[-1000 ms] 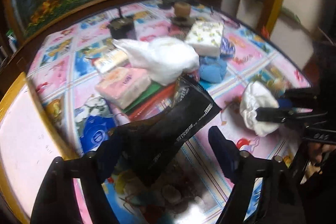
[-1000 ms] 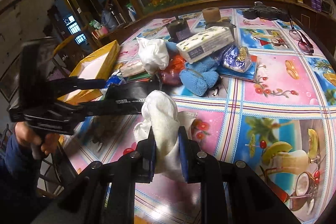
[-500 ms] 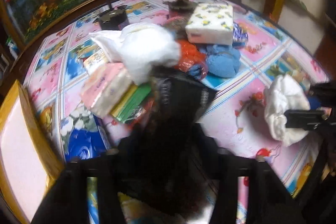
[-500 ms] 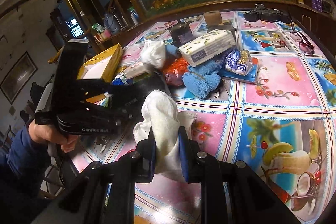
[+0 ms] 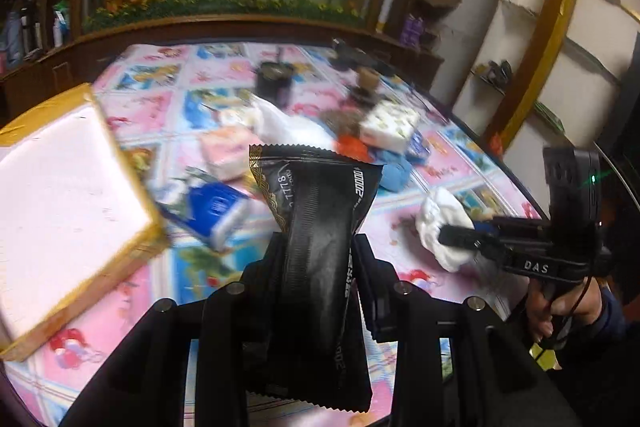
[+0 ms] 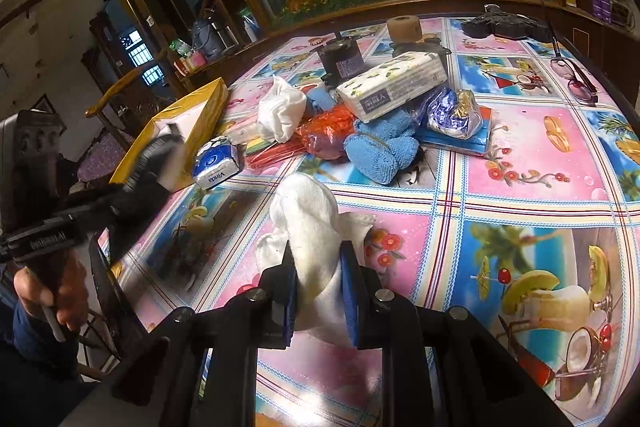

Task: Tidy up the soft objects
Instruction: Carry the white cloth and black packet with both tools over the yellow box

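A black foil packet (image 5: 316,251) is gripped upright, long axis vertical, by the left gripper (image 5: 316,267), with the yellow-edged box (image 5: 60,211) lying at ten o'clock. A white cloth (image 6: 312,247) is clenched by the right gripper (image 6: 318,291) above the table (image 6: 520,163). The box's open interior is shown only by the left wrist view.

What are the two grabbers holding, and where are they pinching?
The left gripper pinches the black packet around its middle. The right gripper pinches the white cloth near its lower end.
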The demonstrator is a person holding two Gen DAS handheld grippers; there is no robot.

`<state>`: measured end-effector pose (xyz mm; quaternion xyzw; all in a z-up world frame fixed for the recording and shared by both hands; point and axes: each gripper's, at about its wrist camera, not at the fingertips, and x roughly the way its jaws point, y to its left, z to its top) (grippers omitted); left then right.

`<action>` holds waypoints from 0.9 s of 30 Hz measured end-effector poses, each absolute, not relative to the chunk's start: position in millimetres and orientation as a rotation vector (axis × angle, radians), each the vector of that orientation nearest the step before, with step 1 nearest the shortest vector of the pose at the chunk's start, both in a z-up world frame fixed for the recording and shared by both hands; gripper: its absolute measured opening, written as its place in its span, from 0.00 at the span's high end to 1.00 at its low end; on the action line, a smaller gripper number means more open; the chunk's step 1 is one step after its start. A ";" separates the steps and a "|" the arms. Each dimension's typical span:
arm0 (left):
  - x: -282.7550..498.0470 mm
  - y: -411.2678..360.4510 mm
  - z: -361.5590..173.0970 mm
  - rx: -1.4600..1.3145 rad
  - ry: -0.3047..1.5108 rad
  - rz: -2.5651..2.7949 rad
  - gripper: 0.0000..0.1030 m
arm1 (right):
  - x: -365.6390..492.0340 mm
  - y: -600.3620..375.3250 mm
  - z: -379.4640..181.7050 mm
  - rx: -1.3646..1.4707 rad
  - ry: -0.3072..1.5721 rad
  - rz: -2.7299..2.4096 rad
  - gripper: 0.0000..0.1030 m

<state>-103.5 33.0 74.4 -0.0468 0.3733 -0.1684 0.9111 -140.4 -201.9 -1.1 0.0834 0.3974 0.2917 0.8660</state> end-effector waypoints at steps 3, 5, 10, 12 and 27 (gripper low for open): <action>-105.6 55.8 81.5 -0.127 0.744 -0.294 0.68 | -138.3 -193.2 -0.1 0.198 0.860 0.641 0.80; -108.7 69.5 84.8 -0.143 0.731 -0.266 0.68 | -139.3 -182.4 7.1 0.156 0.853 0.645 0.80; -118.4 101.1 97.7 -0.149 0.693 -0.205 0.68 | -139.5 -149.7 46.8 0.108 0.815 0.728 0.80; -121.4 117.0 103.5 -0.159 0.678 -0.175 0.68 | -135.2 -132.0 64.9 0.089 0.803 0.764 0.80; -92.9 244.4 145.1 -0.216 0.691 -0.024 0.68 | -81.5 34.2 149.5 0.016 0.794 0.932 0.80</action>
